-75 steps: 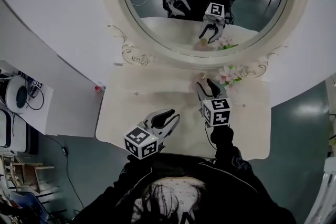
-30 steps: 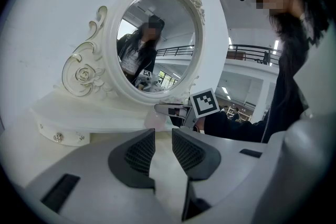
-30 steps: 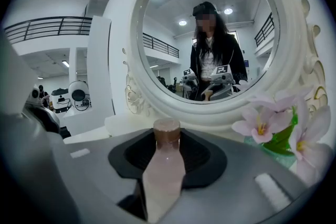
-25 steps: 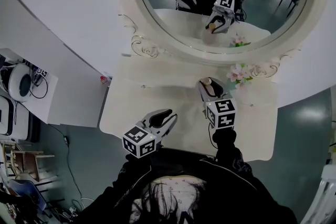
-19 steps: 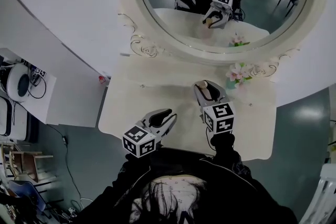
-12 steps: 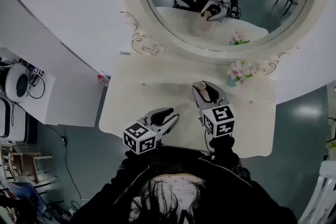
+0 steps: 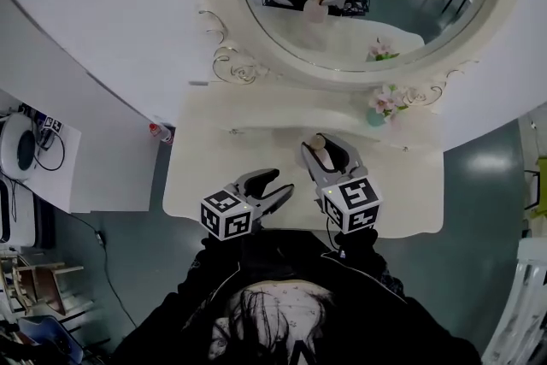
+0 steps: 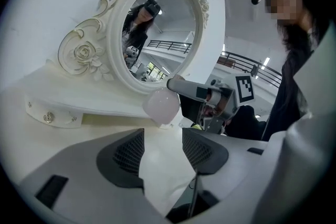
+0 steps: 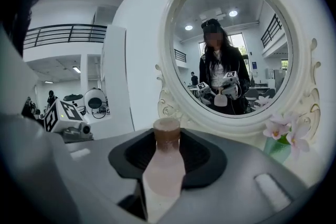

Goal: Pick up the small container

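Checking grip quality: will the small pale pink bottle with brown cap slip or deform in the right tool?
Probably stiff: the pale pink bottle shows no denting between the pads of the right tool. Its smooth rounded body could slip, or roll if laid down.

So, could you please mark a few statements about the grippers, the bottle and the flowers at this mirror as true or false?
1. The right gripper holds a small pink bottle. True.
2. The left gripper grips the bottle too. False: its jaws stand apart, having just been opening, with nothing between them.
3. The flowers stand at the left end of the table. False: they stand towards its right end, below the mirror.
4. The mirror reflects both grippers. True.
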